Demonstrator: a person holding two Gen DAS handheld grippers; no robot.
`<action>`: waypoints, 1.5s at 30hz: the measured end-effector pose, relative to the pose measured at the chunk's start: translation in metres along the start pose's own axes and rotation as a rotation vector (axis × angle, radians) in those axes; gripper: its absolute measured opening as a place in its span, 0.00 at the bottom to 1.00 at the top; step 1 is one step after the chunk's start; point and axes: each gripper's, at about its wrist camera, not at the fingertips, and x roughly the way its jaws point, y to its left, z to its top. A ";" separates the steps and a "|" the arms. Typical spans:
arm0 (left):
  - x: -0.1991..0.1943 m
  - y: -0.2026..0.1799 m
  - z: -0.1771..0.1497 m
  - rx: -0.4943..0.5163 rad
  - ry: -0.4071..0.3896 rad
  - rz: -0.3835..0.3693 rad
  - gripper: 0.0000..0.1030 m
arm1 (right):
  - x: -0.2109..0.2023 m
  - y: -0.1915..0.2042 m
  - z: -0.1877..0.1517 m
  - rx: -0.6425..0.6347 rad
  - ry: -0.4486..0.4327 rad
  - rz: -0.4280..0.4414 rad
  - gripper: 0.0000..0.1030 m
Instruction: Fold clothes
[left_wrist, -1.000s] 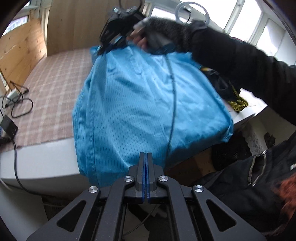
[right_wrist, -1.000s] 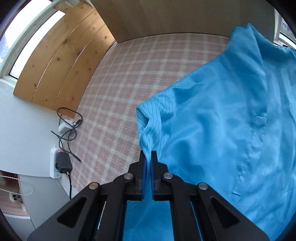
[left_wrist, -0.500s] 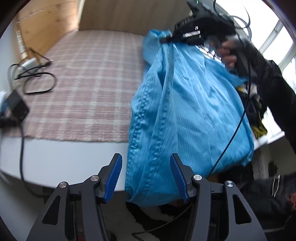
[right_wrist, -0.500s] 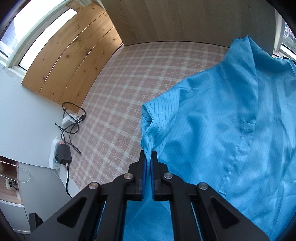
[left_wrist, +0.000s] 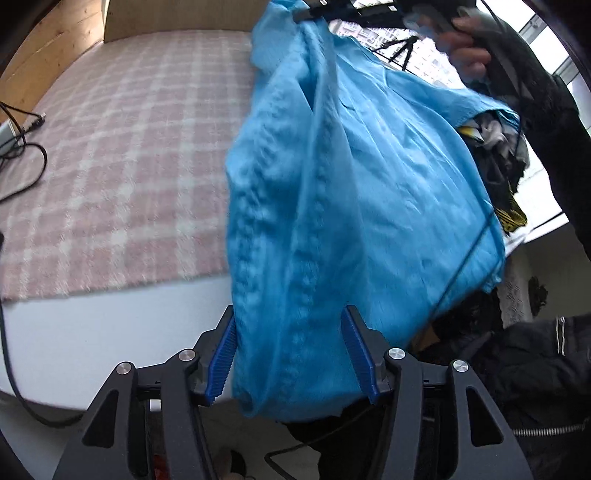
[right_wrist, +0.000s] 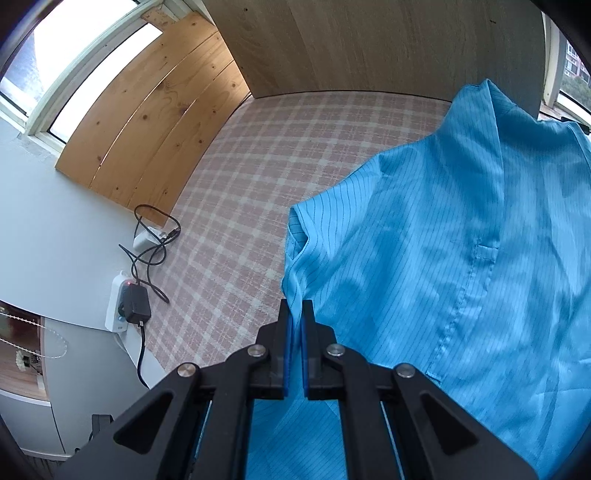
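Note:
A bright blue pinstriped shirt (left_wrist: 354, 206) hangs in the air over the edge of a table covered with a pink checked cloth (left_wrist: 122, 155). My right gripper (right_wrist: 295, 314) is shut on the shirt (right_wrist: 443, 258) at one edge and holds it up; it shows at the top of the left wrist view (left_wrist: 332, 11). My left gripper (left_wrist: 288, 350) is open, its blue pads either side of the shirt's hanging lower part, not clamped on it.
A white power strip with a black adapter (right_wrist: 127, 306) and coiled cables (right_wrist: 151, 236) lie at the table's left edge. Wooden panels (right_wrist: 155, 122) stand behind. A dark pile of clothes (left_wrist: 495, 155) lies to the right.
My left gripper has opened, let go of the shirt's lower edge, and moved closer so the hanging fabric sits between its pads. My right gripper has lifted the shirt higher.

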 end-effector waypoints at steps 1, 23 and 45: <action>0.000 -0.001 -0.004 0.000 0.002 0.000 0.50 | 0.000 0.001 0.001 -0.002 -0.001 0.004 0.04; -0.058 -0.105 -0.032 0.116 -0.195 0.144 0.03 | 0.005 -0.028 -0.024 0.016 -0.022 0.036 0.04; 0.020 -0.202 -0.050 0.175 -0.044 0.102 0.36 | -0.049 -0.156 -0.092 0.239 -0.076 0.096 0.42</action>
